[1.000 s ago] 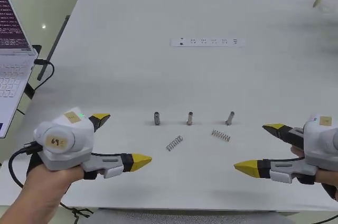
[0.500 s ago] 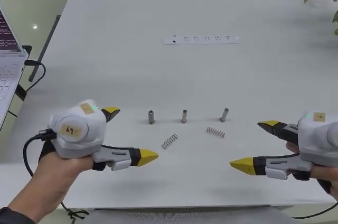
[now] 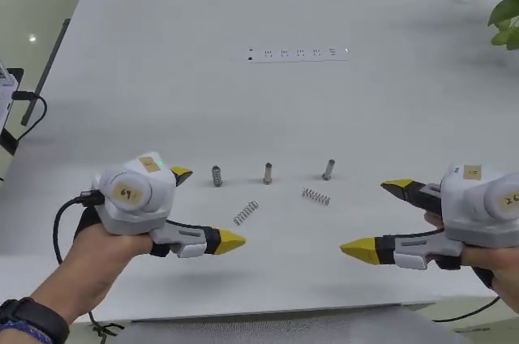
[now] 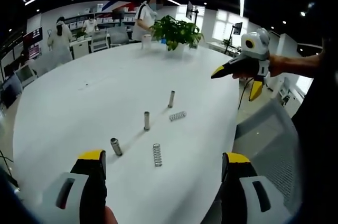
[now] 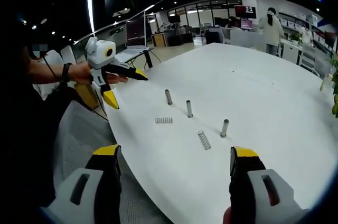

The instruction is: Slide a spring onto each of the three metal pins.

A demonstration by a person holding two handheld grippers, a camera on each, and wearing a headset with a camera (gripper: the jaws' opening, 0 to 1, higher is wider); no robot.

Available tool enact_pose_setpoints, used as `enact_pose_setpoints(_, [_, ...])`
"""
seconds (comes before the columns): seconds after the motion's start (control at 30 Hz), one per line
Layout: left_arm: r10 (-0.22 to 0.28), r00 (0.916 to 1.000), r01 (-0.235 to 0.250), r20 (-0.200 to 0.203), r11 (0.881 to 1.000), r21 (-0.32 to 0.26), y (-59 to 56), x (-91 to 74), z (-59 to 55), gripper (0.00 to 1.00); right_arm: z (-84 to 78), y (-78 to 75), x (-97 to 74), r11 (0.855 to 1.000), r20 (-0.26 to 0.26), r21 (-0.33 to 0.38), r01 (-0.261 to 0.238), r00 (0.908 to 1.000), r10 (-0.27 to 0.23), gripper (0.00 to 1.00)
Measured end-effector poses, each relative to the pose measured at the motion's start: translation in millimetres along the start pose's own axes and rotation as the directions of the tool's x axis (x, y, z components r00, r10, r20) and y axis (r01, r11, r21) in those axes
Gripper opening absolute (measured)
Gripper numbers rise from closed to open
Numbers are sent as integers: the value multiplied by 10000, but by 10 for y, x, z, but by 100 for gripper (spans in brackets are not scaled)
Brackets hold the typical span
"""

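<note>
Left gripper (image 3: 205, 206) edged inward, three pins (image 3: 268, 173), two loose springs (image 3: 246, 212), jaws wide.

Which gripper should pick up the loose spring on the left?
Left. The left gripper is open and that spring lies just beside its jaws; the right gripper sits farther off, nearer the other spring.

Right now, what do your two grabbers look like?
The left gripper and right gripper both have round white bodies, black jaws and pointy yellow tips. Each has tan stickers with handwritten numbers. A black cable comes from the left one, and there is a dark wristband on that wrist.
</note>
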State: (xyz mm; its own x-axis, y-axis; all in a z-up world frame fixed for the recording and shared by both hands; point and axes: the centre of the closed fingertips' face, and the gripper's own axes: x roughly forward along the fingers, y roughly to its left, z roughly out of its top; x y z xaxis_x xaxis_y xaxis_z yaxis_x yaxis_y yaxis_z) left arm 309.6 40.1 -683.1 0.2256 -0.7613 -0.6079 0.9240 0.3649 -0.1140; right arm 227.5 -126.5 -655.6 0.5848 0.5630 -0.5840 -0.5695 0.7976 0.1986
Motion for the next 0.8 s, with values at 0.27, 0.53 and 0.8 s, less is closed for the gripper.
enact_pose_setpoints(0.27, [-457, 9986, 454, -267, 9989, -132, -52, 249, -97, 86, -37, -19, -29, 9999, -6, 74, 69, 10000, -69, 82])
enact_pose_setpoints(0.53, [-643, 9961, 624, -603, 9975, -331, -16, 459, -267, 83, -85, -16, -46, 9998, -69, 131, 121, 9999, -121, 81])
enact_pose_setpoints(0.8, [-538, 9954, 491, -789, 9970, -602, 19, 583, -398, 74, -116, -37, -69, 9996, -86, 199, 217, 9997, -215, 79])
